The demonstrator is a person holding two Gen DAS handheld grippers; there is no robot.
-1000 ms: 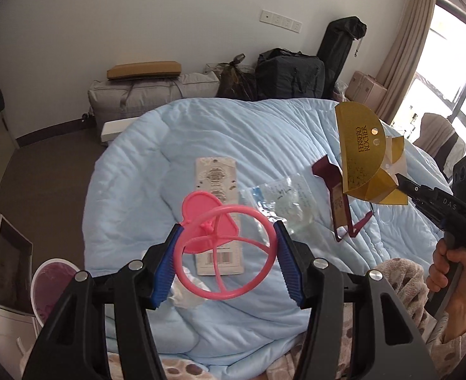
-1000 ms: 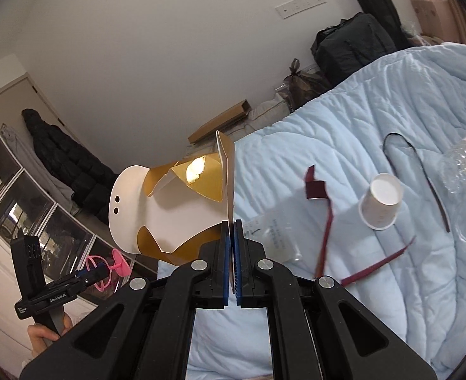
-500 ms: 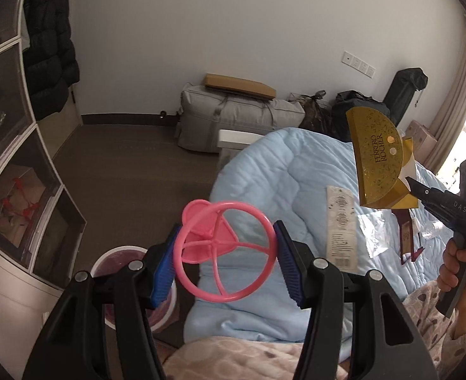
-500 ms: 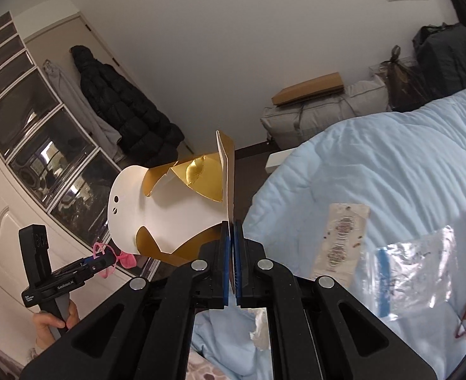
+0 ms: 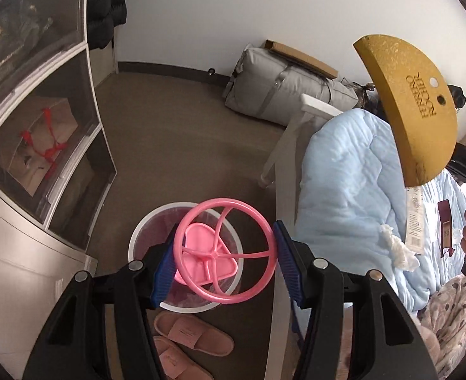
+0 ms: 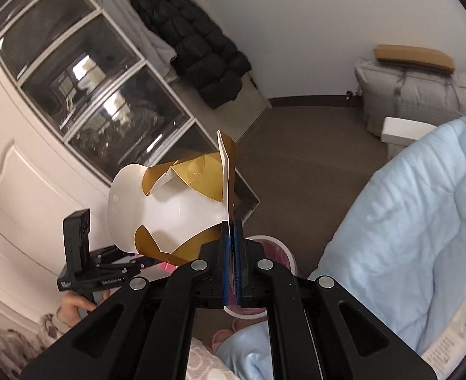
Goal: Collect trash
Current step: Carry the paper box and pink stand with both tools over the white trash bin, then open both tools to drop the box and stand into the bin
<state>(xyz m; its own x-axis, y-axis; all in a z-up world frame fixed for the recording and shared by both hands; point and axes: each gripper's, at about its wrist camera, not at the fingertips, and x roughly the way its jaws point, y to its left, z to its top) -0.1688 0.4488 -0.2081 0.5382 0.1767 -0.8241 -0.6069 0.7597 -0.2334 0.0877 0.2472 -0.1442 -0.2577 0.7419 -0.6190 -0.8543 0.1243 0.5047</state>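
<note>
My left gripper (image 5: 223, 259) is shut on a pink plastic ring toy (image 5: 225, 250) and holds it above a round white trash bin (image 5: 144, 231) with a pink liner on the floor. My right gripper (image 6: 231, 253) is shut on a flattened gold and white chocolate box (image 6: 169, 205); the box also shows in the left wrist view (image 5: 413, 110), high at the right. The bin's rim (image 6: 283, 250) peeks out behind the right gripper. A paper label (image 5: 415, 218), a maroon ribbon piece (image 5: 445, 221) and a crumpled tissue (image 5: 398, 247) lie on the light blue quilt (image 5: 344, 190).
Glass-front drawers (image 5: 42, 145) stand left of the bin. Pink slippers (image 5: 188, 338) lie on the brown floor below it. A grey bag (image 5: 283, 88) with a cardboard piece sits against the far wall. A black coat (image 6: 195, 44) hangs near the cabinet.
Both grippers swung left, away from the bed toward the floor. The pink ring now hangs over the trash bin, and the gold box has come closer to it.
</note>
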